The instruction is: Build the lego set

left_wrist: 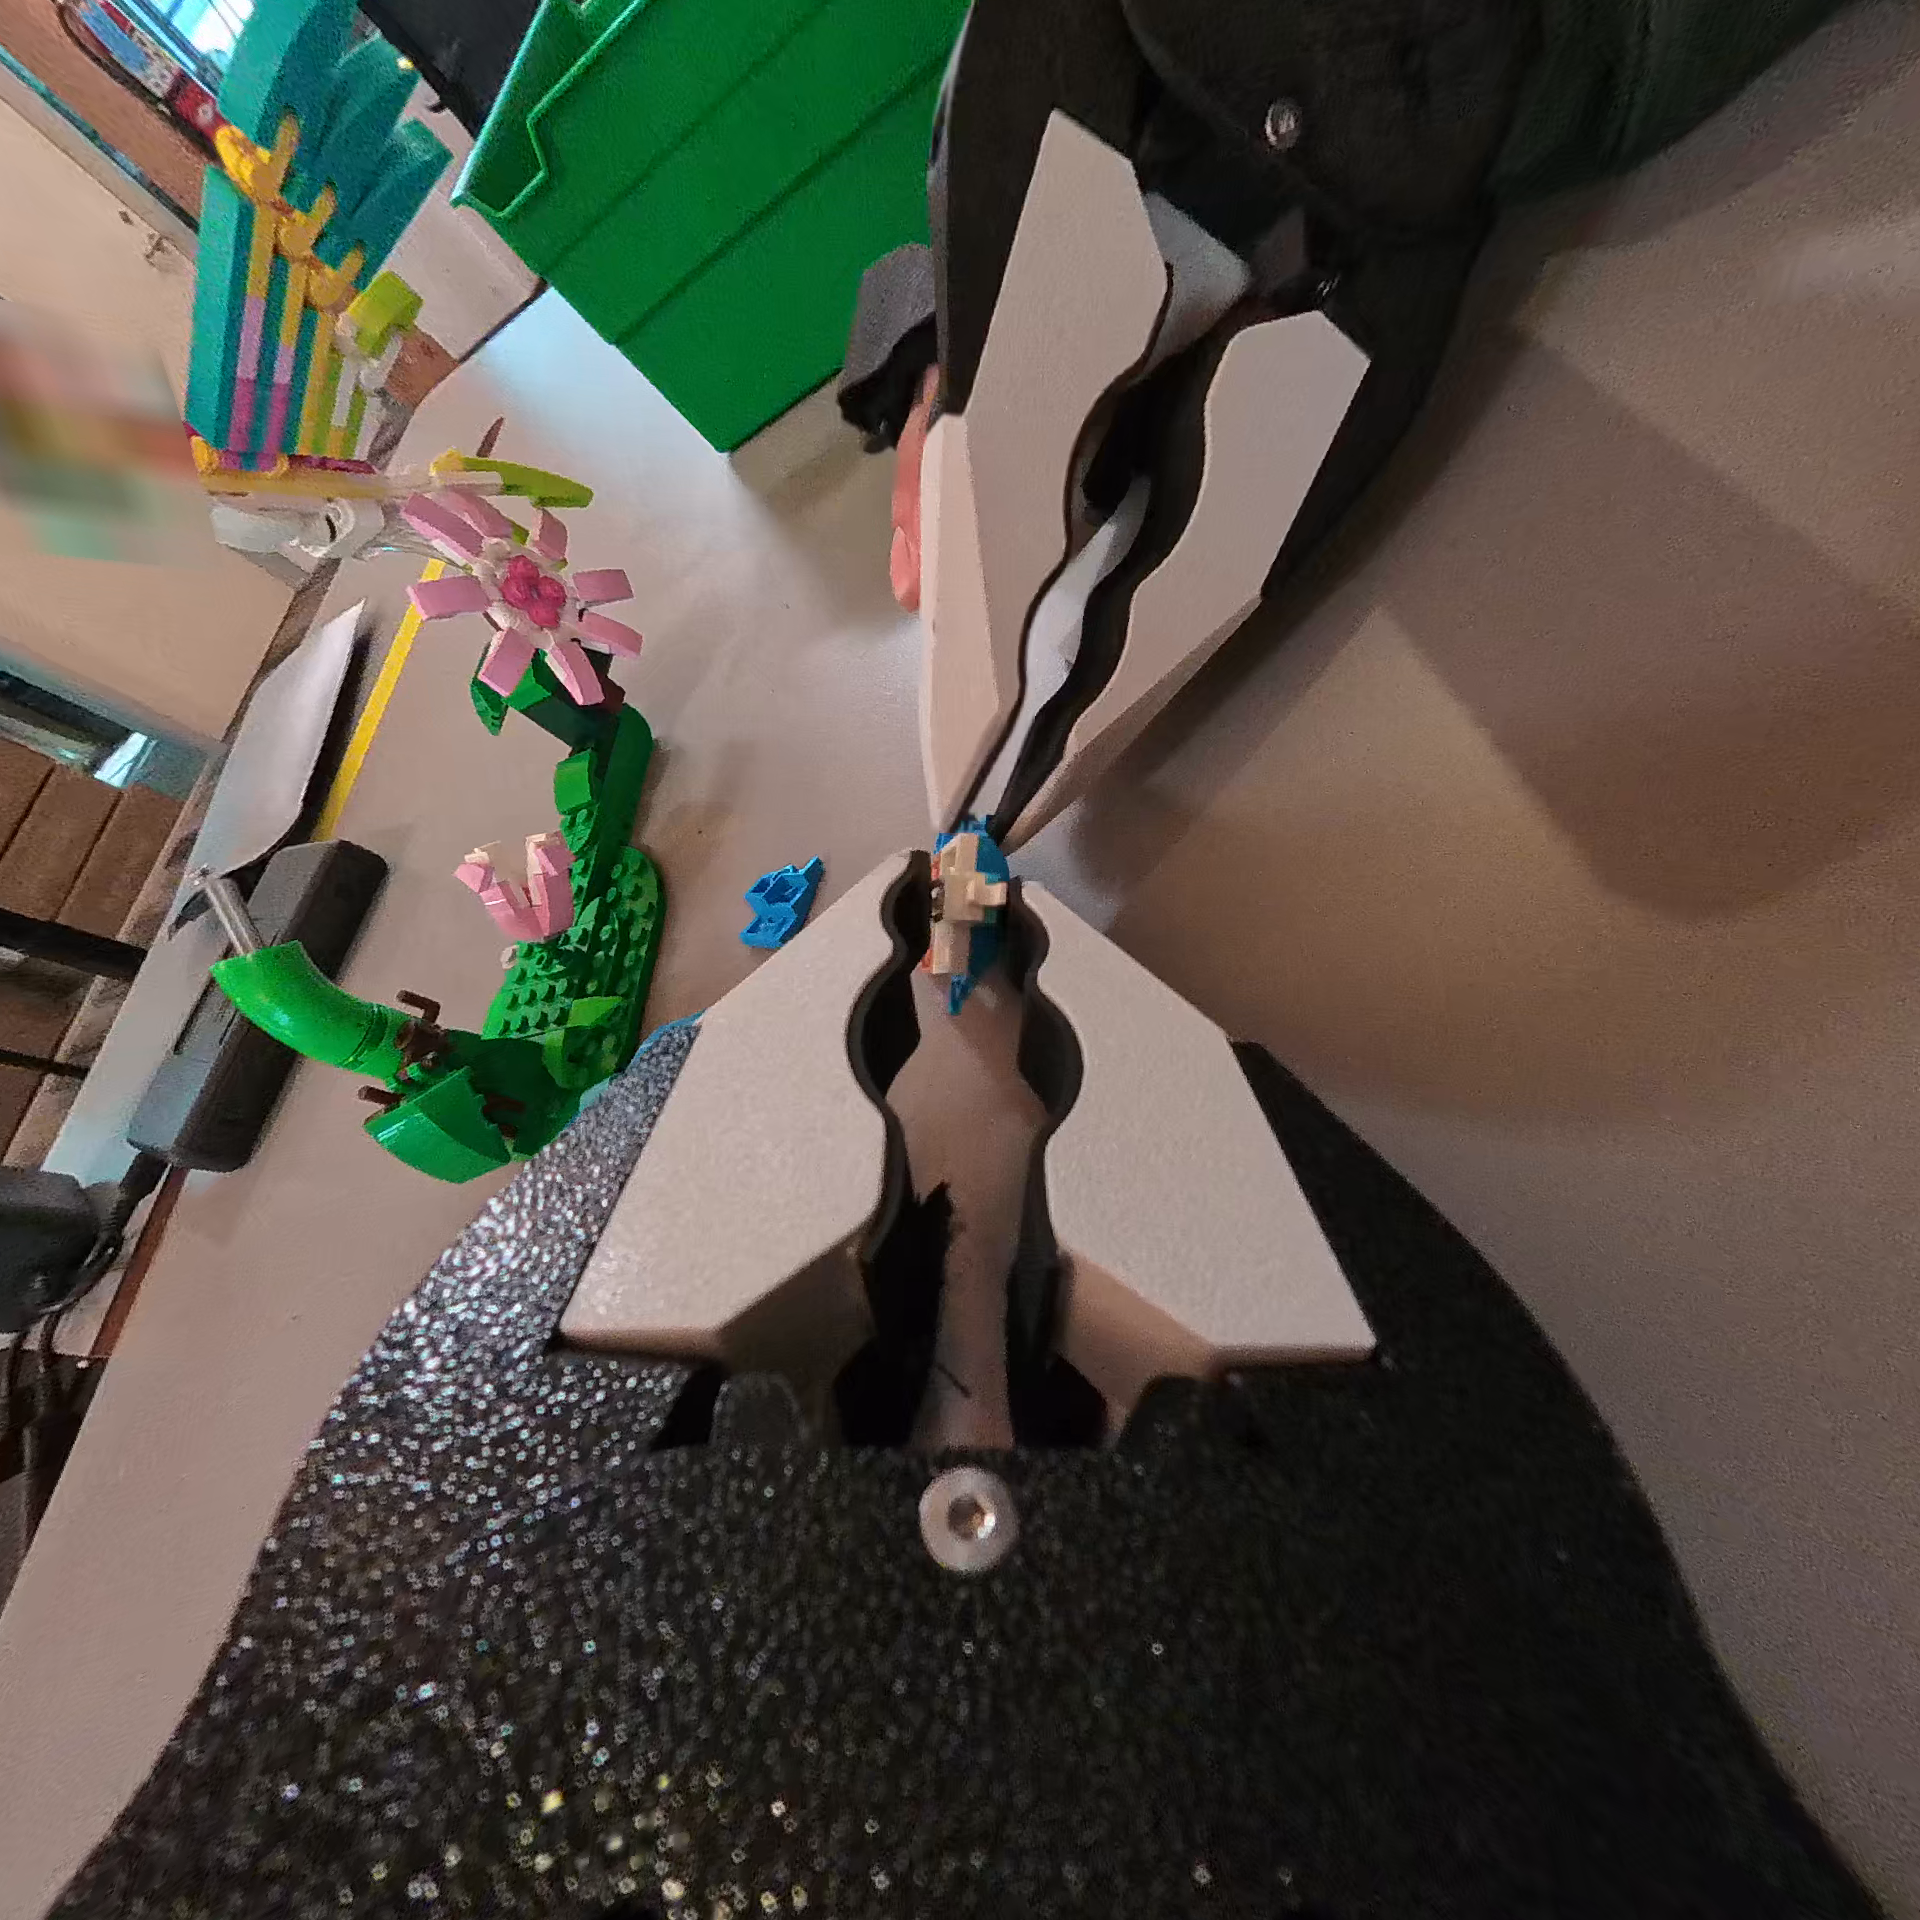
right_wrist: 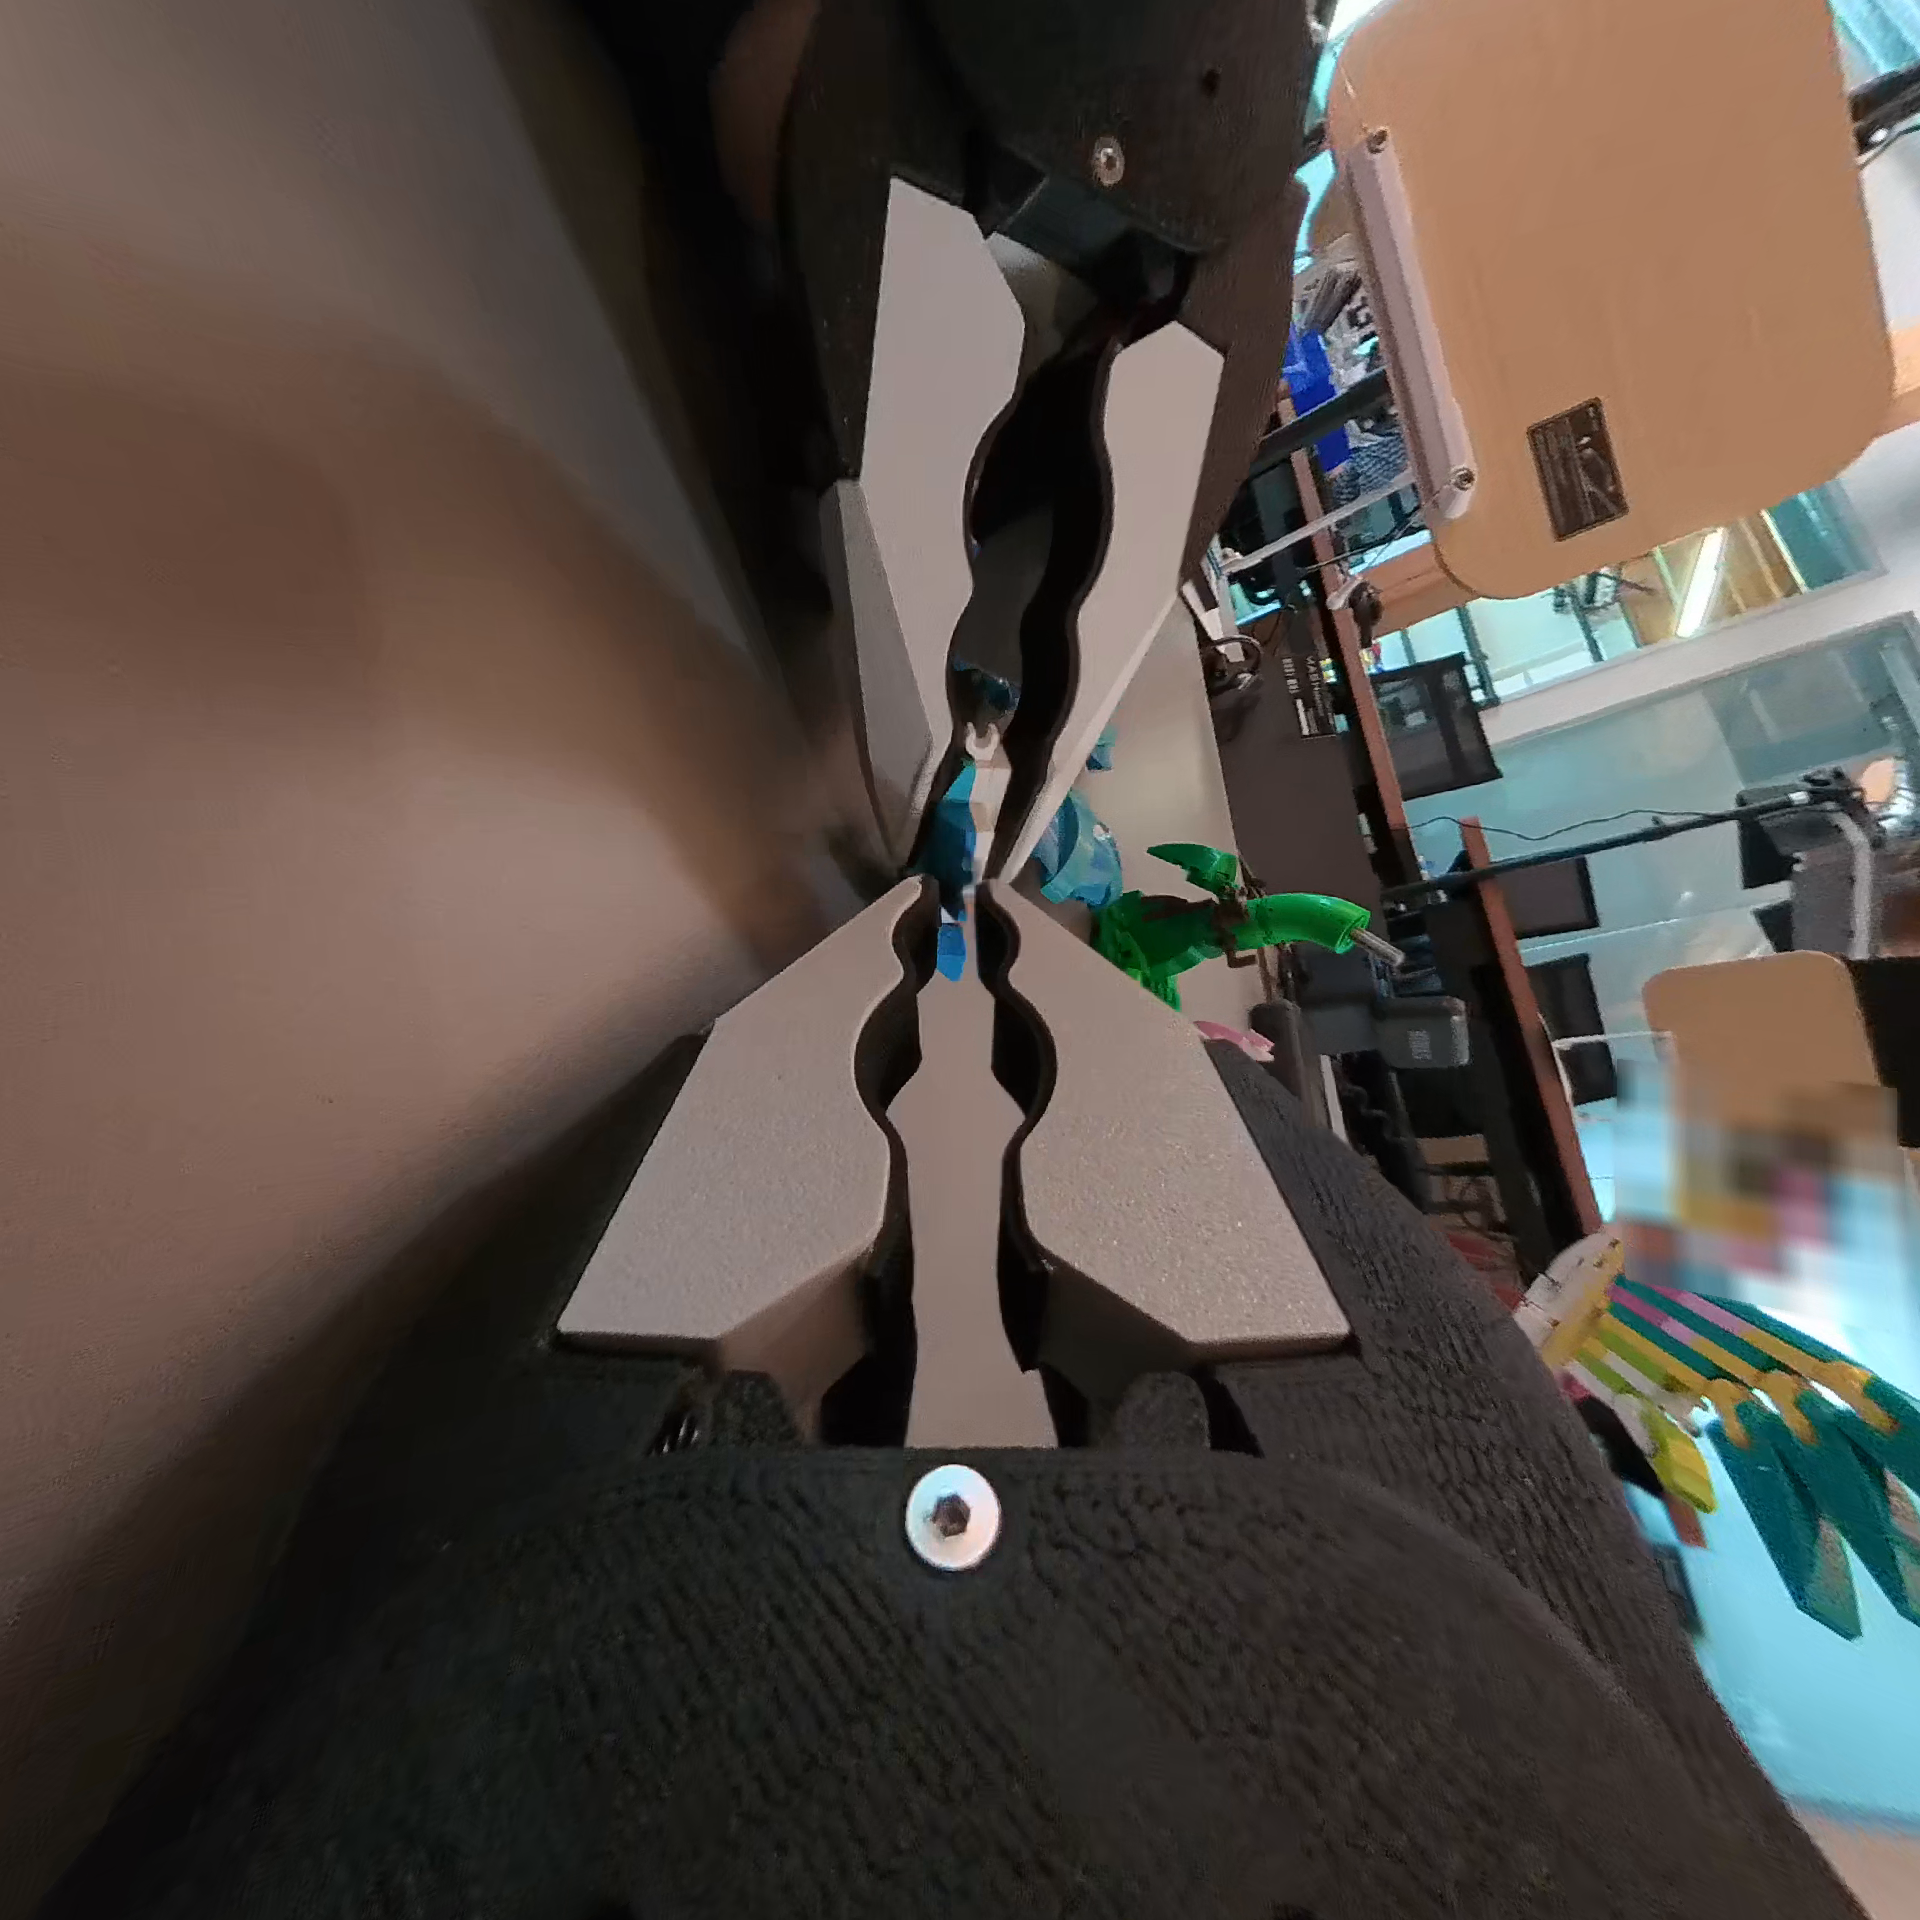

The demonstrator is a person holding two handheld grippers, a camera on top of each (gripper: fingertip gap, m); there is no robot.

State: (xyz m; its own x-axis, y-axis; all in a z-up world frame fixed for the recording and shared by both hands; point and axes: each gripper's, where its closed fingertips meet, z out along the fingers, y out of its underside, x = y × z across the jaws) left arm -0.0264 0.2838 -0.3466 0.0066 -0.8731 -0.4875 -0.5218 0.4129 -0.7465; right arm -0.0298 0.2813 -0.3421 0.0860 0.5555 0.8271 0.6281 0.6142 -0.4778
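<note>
A small blue and white brick piece (left_wrist: 966, 914) is held just above the pale table (left_wrist: 1455, 935). My left gripper (left_wrist: 971, 878) is shut on it from below in the left wrist view. My right gripper (left_wrist: 982, 823) comes down from the top of that view, tip to tip with the left one, and pinches the same piece at its upper end. In the right wrist view, my right gripper (right_wrist: 954, 889) is closed on the blue piece (right_wrist: 951, 945), and the left gripper (right_wrist: 958, 854) meets it from above. Most of the piece is hidden between the fingers.
A green brick plant with pink flowers (left_wrist: 582, 894) lies to the left, with a loose blue brick (left_wrist: 779, 899) beside it. A green bin (left_wrist: 727, 187) and a teal and pink brick build (left_wrist: 281, 312) stand farther back. A black box (left_wrist: 260, 997) sits at the table edge. A wooden chair (right_wrist: 1610, 291) stands beyond. The tips of both grippers are at nearly the same place.
</note>
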